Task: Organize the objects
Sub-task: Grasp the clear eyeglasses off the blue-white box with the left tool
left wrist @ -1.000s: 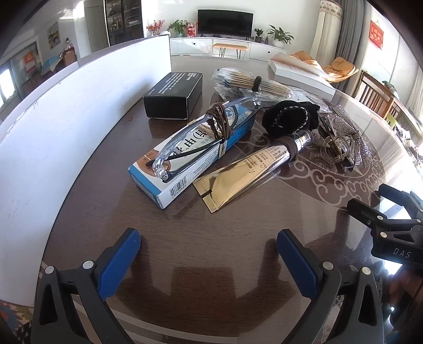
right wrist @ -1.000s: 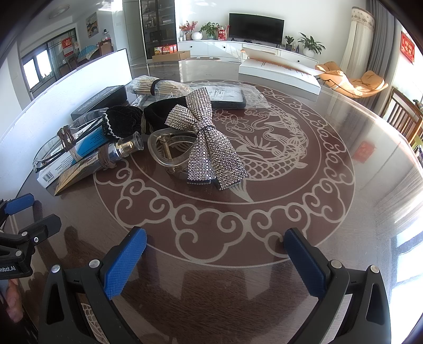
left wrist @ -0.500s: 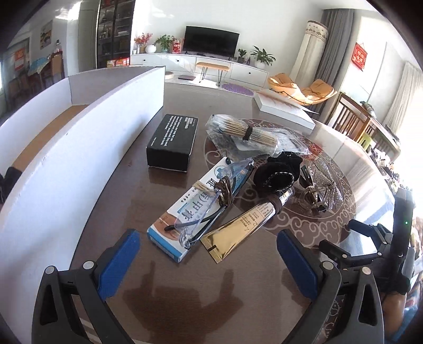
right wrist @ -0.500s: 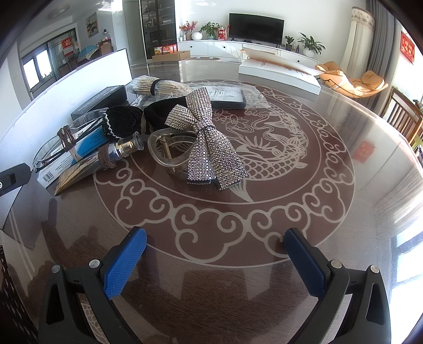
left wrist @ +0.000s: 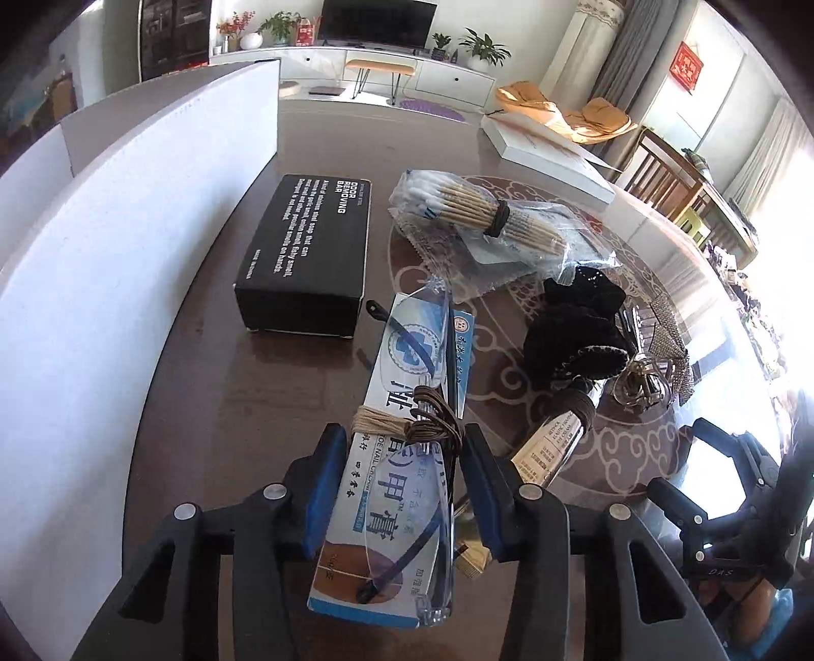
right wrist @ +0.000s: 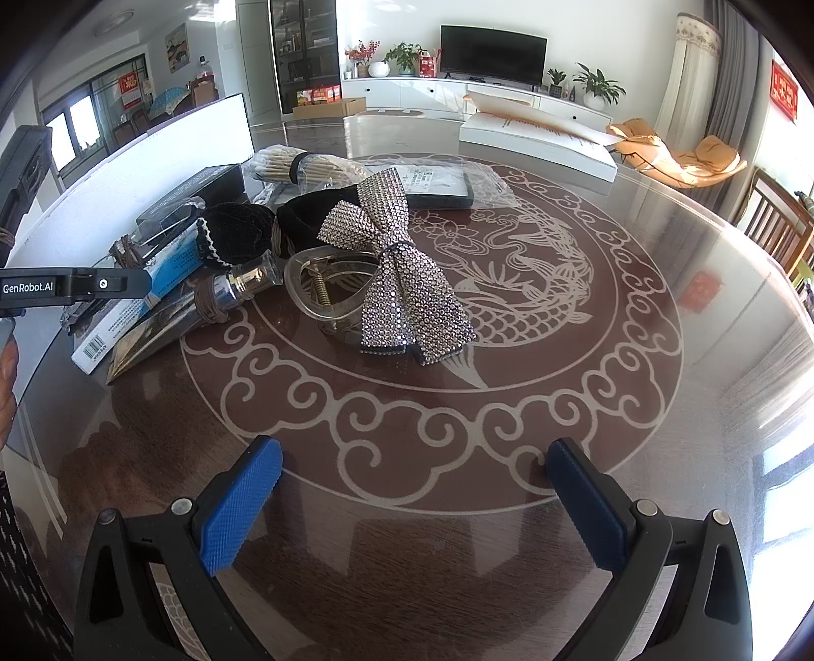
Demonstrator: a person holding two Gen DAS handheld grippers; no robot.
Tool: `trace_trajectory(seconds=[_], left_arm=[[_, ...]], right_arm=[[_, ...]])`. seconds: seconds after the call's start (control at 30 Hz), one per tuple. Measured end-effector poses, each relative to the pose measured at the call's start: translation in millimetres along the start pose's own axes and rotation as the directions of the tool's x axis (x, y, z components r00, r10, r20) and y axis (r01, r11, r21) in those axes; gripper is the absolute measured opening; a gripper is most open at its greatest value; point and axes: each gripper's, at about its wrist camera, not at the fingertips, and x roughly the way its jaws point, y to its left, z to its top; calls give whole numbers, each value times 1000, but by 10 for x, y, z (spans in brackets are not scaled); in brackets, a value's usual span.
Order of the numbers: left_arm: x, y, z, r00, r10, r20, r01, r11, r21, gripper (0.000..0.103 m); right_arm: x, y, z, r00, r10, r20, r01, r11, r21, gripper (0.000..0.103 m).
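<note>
Dark brown table (right wrist: pixel 407 508) with a glossy top and a pale dragon-and-cloud medallion; living room behind with a TV (right wrist: pixel 492 48) on a white console, plants, an orange lounge chair (right wrist: pixel 681 152) and grey curtains at right.

Left to right: a white box wall (left wrist: pixel 102 244) runs along the table's left edge. Beside it lies a black carton (left wrist: pixel 310 249) printed "ODOR REMOVING BAR". Next, a blue-and-white medicine box (left wrist: pixel 407 386) with clear glasses (left wrist: pixel 427 330) laid on top, tied to it with brown and tan cord. The left gripper (left wrist: pixel 399 488) is closed around this box, blue pads pressing both long sides. A gold tube (left wrist: pixel 554 447) lies touching the box's right side, a brown hair tie around its neck.

Farther back, a clear plastic bag (left wrist: pixel 575 239) holds a bundle of cotton swabs (left wrist: pixel 473 208) banded with a dark tie. Right of the box sits a black scrunchie (left wrist: pixel 575 325), then a clear claw clip (right wrist: pixel 325 290) with a rhinestone bow (right wrist: pixel 402 274), touching the scrunchie. Behind the bow, a flat bagged dark item (right wrist: pixel 437 185); contents unreadable. A white flat box (right wrist: pixel 539 137) sits at the far edge.

The right gripper (right wrist: pixel 414 501) hovers low over the bare near side of the table, jaws wide apart, holding nothing, well apart from the bow.
</note>
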Motion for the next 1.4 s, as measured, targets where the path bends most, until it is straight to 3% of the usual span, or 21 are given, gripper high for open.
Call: trace_trajectory(seconds=[0.2, 0.33, 0.47, 0.53, 0.7, 0.77, 0.9, 1.03, 1.17, 1.4], left_arm=[[-249, 40, -417, 1000, 20, 15, -19, 999, -40, 47], [-336, 64, -377, 1000, 12, 24, -11, 999, -36, 47], [-336, -66, -291, 998, 50, 42, -52, 998, 43, 46], [-335, -141, -296, 995, 84, 60, -89, 992, 90, 25], [-476, -155, -393, 994, 73, 79, -78, 995, 68, 20], [-596, -230, -474, 996, 35, 87, -41, 997, 63, 20], [-699, -623, -749, 998, -35, 43, 28, 987, 156, 20], [-423, -888, -978, 999, -8, -47, 18, 977, 213, 21], [-296, -831, -944, 998, 24, -63, -14, 987, 159, 20], [-250, -559, -777, 996, 84, -1, -83, 995, 61, 20]], right_arm=[[1, -1, 1, 1000, 0, 0, 0, 1000, 0, 103], [2, -3, 2, 1000, 0, 0, 0, 1000, 0, 103], [-2, 2, 0, 1000, 0, 0, 0, 1000, 0, 103], [-1, 0, 0, 1000, 0, 0, 0, 1000, 0, 103], [-3, 3, -1, 1000, 0, 0, 0, 1000, 0, 103], [-3, 3, 0, 1000, 0, 0, 0, 1000, 0, 103], [-1, 2, 1, 1000, 0, 0, 0, 1000, 0, 103], [-1, 2, 2, 1000, 0, 0, 0, 1000, 0, 103], [-1, 3, 3, 1000, 1, 0, -1, 1000, -1, 103], [1, 0, 4, 1000, 1, 0, -1, 1000, -1, 103]])
